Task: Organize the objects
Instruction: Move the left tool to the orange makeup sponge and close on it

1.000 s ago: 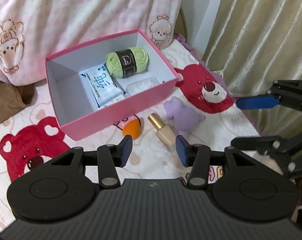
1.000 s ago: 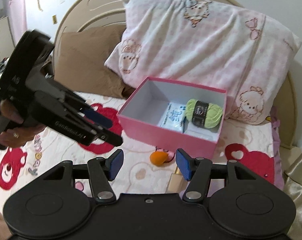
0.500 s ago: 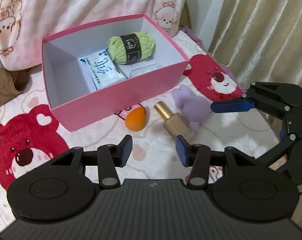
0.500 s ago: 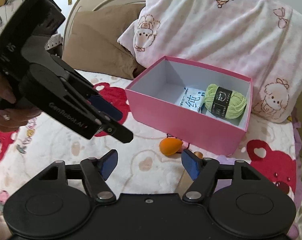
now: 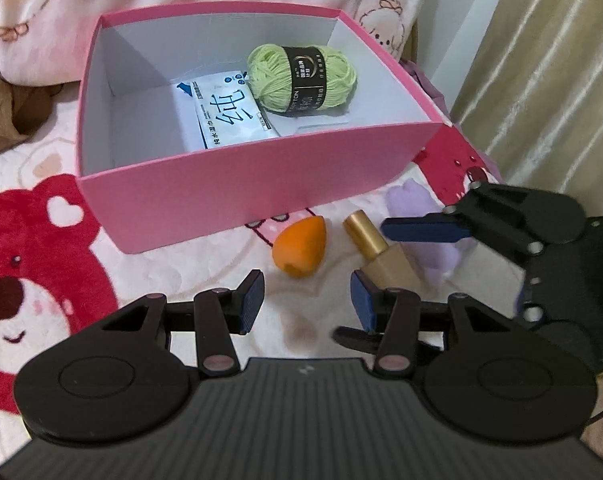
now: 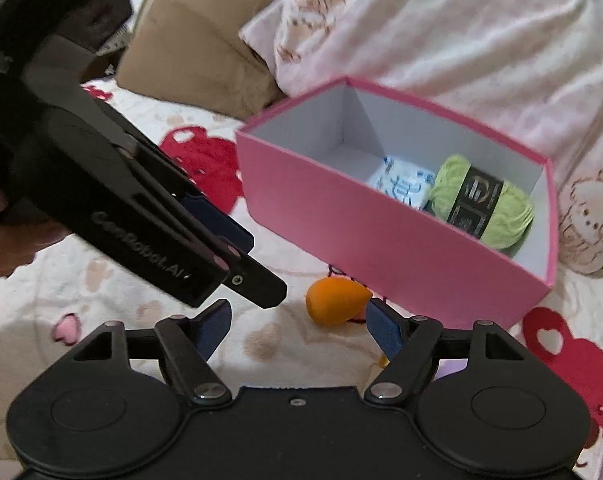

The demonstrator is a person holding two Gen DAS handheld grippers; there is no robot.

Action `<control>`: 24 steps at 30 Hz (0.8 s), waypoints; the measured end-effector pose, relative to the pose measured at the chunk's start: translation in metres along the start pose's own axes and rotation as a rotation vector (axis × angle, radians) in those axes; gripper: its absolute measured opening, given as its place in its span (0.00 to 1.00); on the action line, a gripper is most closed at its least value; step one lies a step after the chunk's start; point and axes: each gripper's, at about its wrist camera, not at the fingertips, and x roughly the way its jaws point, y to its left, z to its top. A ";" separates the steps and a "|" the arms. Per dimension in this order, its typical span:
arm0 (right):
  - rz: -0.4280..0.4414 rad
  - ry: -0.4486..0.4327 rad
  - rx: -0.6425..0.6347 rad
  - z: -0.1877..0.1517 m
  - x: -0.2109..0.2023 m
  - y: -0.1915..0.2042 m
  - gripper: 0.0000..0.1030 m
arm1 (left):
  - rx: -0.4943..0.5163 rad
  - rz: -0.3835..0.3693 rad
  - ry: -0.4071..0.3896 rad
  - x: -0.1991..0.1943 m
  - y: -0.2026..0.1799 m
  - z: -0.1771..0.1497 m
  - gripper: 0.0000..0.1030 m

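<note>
While both grippers tilt down toward the bed [image 5: 149, 264], nothing sits between either pair of fingers. The left gripper [image 5: 305, 300] holds its blue ribbed pads narrowly apart, empty. Just ahead of them lies a matte orange egg-shaped sponge [image 5: 299, 246], and off the right pad a gold bottle [image 5: 381, 256] with a round cap. The right gripper [image 6: 297, 328] has its fingers opening, fairly wide, empty; the sponge [image 6: 333, 302] lies just beyond them, nearer the right pad. In the left view its upper finger [image 5: 421, 229] reaches across a soft lilac plush [image 5: 411, 202].

Beyond the sponge stands a pink cardboard box [image 5: 261, 192], white inside, holding a fuzzy green yarn ball [image 5: 301, 78] with a black band and a flat white wipes pack [image 5: 229, 118].

The bed wears a fleecy cream blanket with red bears; a pink pillow [image 6: 441, 40] and a brown one [image 6: 197, 60] lean behind, and a beige pleated curtain [image 5: 541, 60] hangs to the right.
</note>
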 end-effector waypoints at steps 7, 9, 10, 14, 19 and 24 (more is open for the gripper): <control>-0.067 -0.027 0.118 -0.014 0.039 -0.009 0.75 | 0.011 0.003 -0.020 0.032 0.009 0.000 0.43; -0.078 -0.025 0.104 -0.017 0.043 -0.009 0.75 | 0.007 -0.009 -0.031 0.039 0.012 0.000 0.43; -0.075 -0.027 0.106 -0.017 0.045 -0.010 0.75 | 0.002 -0.019 -0.037 0.042 0.014 0.001 0.43; -0.045 -0.039 0.137 -0.020 0.050 -0.013 0.75 | -0.038 -0.055 -0.030 0.055 0.017 0.003 0.43; -0.035 -0.035 0.183 -0.022 0.065 -0.020 0.71 | -0.076 -0.069 -0.047 0.063 0.017 0.002 0.34; -0.036 -0.054 0.227 -0.025 0.060 -0.025 0.50 | -0.060 -0.075 -0.048 0.054 0.010 0.000 0.30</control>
